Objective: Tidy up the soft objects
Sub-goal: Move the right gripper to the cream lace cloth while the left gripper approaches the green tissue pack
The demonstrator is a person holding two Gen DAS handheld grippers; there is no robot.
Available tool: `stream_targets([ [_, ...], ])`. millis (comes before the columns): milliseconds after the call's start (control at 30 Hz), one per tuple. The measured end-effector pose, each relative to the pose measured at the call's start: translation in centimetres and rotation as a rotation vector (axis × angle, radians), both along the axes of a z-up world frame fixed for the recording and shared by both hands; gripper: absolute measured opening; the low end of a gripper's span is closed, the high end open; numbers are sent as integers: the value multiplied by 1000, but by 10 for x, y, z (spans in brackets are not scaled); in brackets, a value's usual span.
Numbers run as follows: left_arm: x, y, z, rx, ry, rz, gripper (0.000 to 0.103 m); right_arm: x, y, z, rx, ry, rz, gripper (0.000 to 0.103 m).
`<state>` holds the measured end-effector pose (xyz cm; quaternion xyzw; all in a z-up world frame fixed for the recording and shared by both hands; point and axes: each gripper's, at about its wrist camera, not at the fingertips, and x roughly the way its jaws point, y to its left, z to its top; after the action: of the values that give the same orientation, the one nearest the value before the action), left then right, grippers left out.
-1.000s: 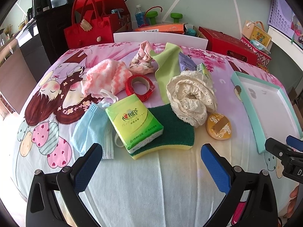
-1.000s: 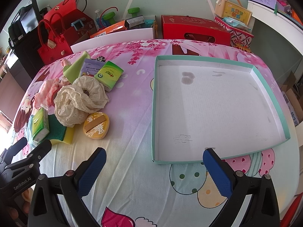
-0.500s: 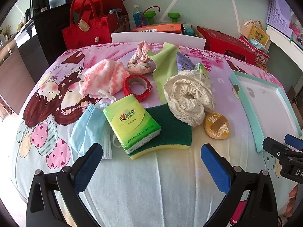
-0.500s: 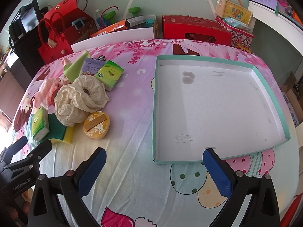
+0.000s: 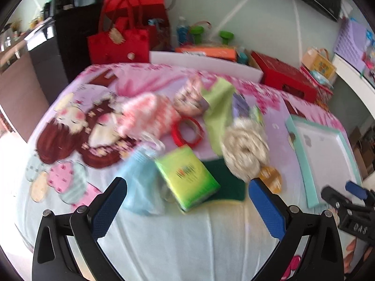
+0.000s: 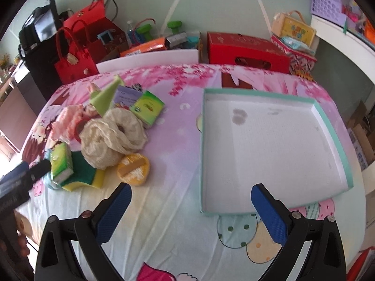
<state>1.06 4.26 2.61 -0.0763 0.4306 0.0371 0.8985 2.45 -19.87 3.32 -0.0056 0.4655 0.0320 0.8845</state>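
A pile of soft things lies on the patterned bedsheet: a green tissue pack point(image 5: 186, 178) on a green and yellow sponge point(image 5: 225, 187), a blue face mask point(image 5: 140, 182), a cream lace cloth point(image 5: 243, 149), a pink knit cloth point(image 5: 150, 114) and a light green cloth point(image 5: 218, 114). My left gripper point(image 5: 187, 208) is open and empty just in front of the tissue pack. My right gripper point(image 6: 191, 210) is open and empty near the front left corner of the empty teal-rimmed tray point(image 6: 332, 126). The pile also shows in the right wrist view, with the lace cloth point(image 6: 112, 140) in front.
A red tape roll point(image 5: 187, 133) and a round yellow tin point(image 6: 133, 172) lie among the soft things. Another green tissue pack point(image 6: 147, 107) lies farther back. Red bags point(image 5: 119, 42) and a red box point(image 6: 246, 51) stand behind the bed.
My left gripper has moved forward toward the tissue pack, and its view is blurred with motion. My right gripper has shifted slightly; the left gripper now reaches farther into its view.
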Motion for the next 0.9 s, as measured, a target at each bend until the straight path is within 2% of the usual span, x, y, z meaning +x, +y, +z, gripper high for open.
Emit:
stream_targets([
  [200,18,27,26,-57,-24,82,103,14,24,20,27,-31,55,103],
  [400,36,33,29,-133,-28,131,103,39,52,22,52,-9,111,103],
  [667,42,50,22,-135,-48,330,103,72,72,14,84,-2,143,103],
  [800,43,44,9,-92,-35,325,103,81,77,1,104,2,161,103],
  [900,40,49,-1,-98,-24,345,103,86,77,-9,134,10,154,103],
])
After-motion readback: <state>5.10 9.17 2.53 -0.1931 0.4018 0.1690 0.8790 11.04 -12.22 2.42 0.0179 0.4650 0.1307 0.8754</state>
